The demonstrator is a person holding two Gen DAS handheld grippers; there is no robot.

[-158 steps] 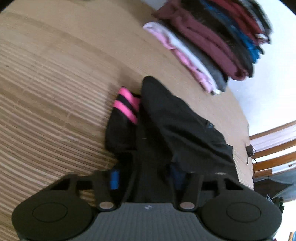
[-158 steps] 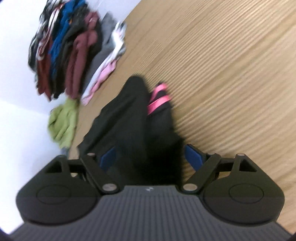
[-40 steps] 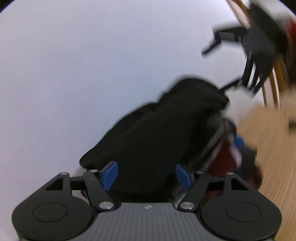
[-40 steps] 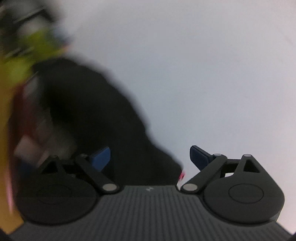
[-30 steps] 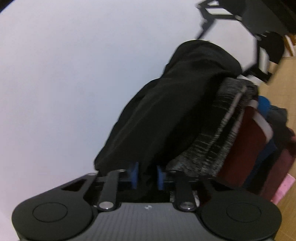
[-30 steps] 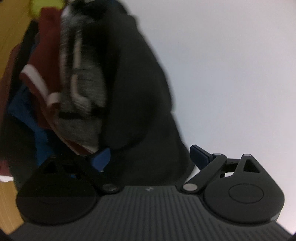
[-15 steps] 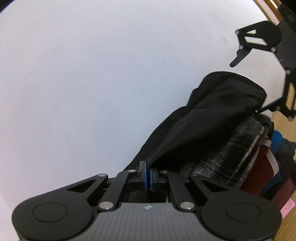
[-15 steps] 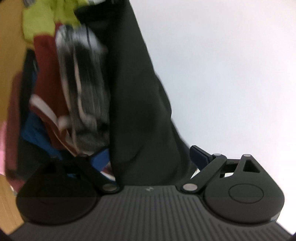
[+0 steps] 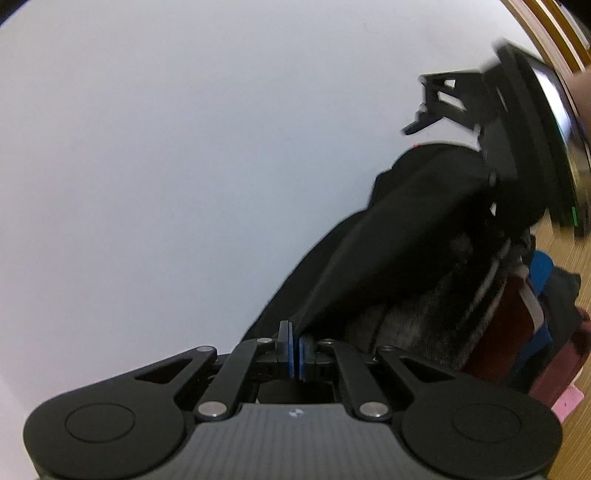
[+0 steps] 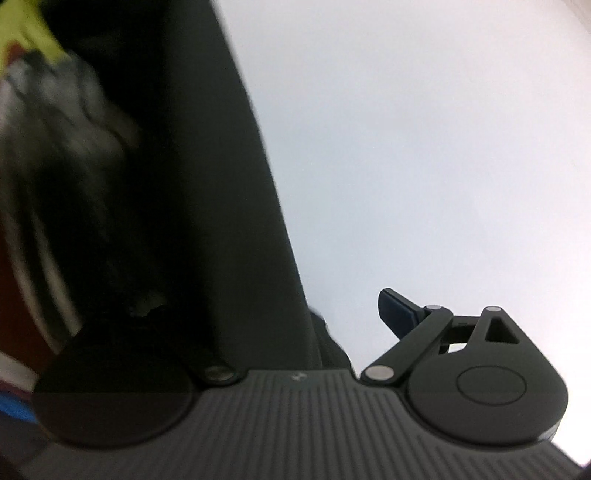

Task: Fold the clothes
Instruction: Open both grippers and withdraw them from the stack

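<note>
A black garment (image 9: 388, 240) lies draped on top of a stack of folded clothes (image 9: 491, 332). My left gripper (image 9: 295, 354) is shut at the garment's near corner, and the cloth runs taut from its pads. In the left wrist view my right gripper (image 9: 454, 162) sits at the garment's far end, one finger (image 9: 423, 120) sticking out past it. In the right wrist view the black garment (image 10: 207, 184) passes between the jaws of my right gripper (image 10: 295, 306), which are closing. Its right fingertip (image 10: 391, 306) stands clear of the cloth and the left one is hidden.
A plain white wall (image 9: 166, 166) fills the background. The stack holds a grey knit (image 9: 417, 321), maroon, blue and pink (image 9: 569, 402) pieces. A yellow-green cloth (image 10: 22, 26) shows at top left of the right wrist view. Wood surface (image 9: 576, 266) lies at the right.
My left jaws went from open around the black garment to shut at its corner. The right wrist view has rolled and come closer to the garment.
</note>
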